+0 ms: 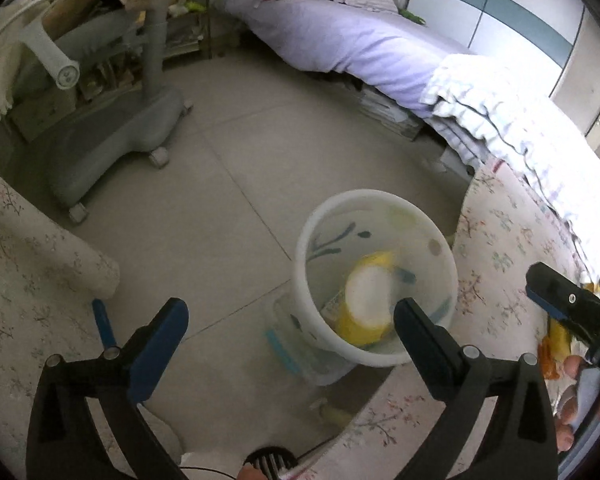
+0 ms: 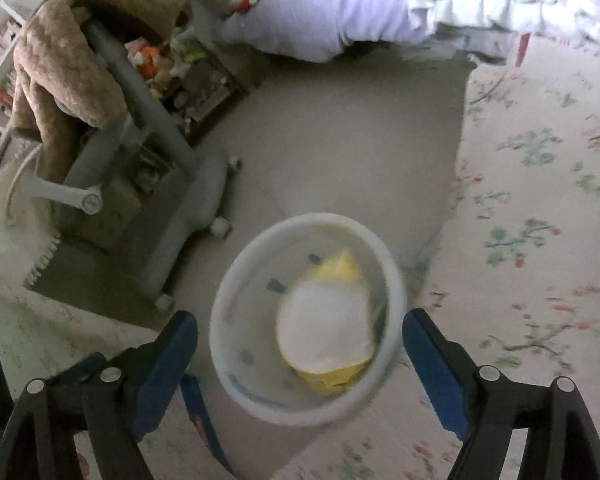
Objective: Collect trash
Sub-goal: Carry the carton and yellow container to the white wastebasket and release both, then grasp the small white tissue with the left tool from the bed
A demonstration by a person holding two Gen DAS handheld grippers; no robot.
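White bin (image 1: 376,276) sits on the floor btwn two flowered cloth edges, w/ a yellow packet (image 1: 366,304) lying inside. Left wrist view: your left gripper (image 1: 292,316) is spread wide, nothing in it, above the bin's near rim. An orange wrapper (image 1: 556,344) lies on the cloth (image 1: 500,240) at far right, not collected yet. Right wrist view: right gripper (image 2: 300,340) also apart and empty over the bin (image 2: 396,280). Risk: dip either one and you'll likely clip the rim and tip it.
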